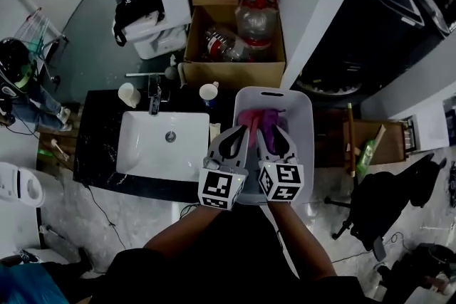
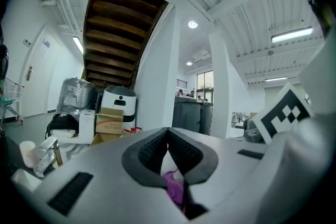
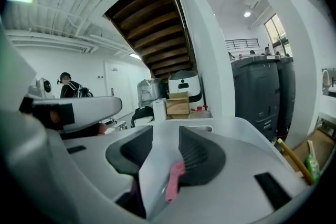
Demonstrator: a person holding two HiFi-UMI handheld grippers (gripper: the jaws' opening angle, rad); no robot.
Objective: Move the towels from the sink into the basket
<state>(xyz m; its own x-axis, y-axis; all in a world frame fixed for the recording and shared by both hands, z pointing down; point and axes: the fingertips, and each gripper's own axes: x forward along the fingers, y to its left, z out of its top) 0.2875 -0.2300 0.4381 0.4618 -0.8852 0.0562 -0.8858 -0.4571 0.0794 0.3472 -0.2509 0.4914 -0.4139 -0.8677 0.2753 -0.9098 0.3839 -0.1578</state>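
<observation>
A cluttered white-walled room seen from above: a black counter (image 1: 100,153) carries a white sink (image 1: 153,146) with a faucet (image 1: 154,102) at its back edge and a cup (image 1: 129,94) on either side of it. The sink bowl is bare. Just to the sink's right stands a white basket (image 1: 308,126), and behind it an open cardboard box (image 1: 235,69) of plastic bottles.

The towels (image 1: 258,119), pink and purple, lie in the far half of the basket.

Both forearms reach forward from the bottom of the head view and draw together, so the two grippers sit side by side over the basket's near end, with their marker cubes almost touching. The left gripper (image 1: 241,133) is held roughly level over the basket's left edge. Its jaws meet at the tips. A fold of purple cloth (image 2: 174,186) shows in the gap behind the tips, but whether the pads pinch it I cannot tell.

The right gripper (image 1: 274,133) points forward and a little downward into the basket. Its jaws stand apart, with the basket's white plastic showing between them. A narrow pink strip (image 3: 175,181) lies against the inner face of one pad only, and the other pad is clear of it.
</observation>
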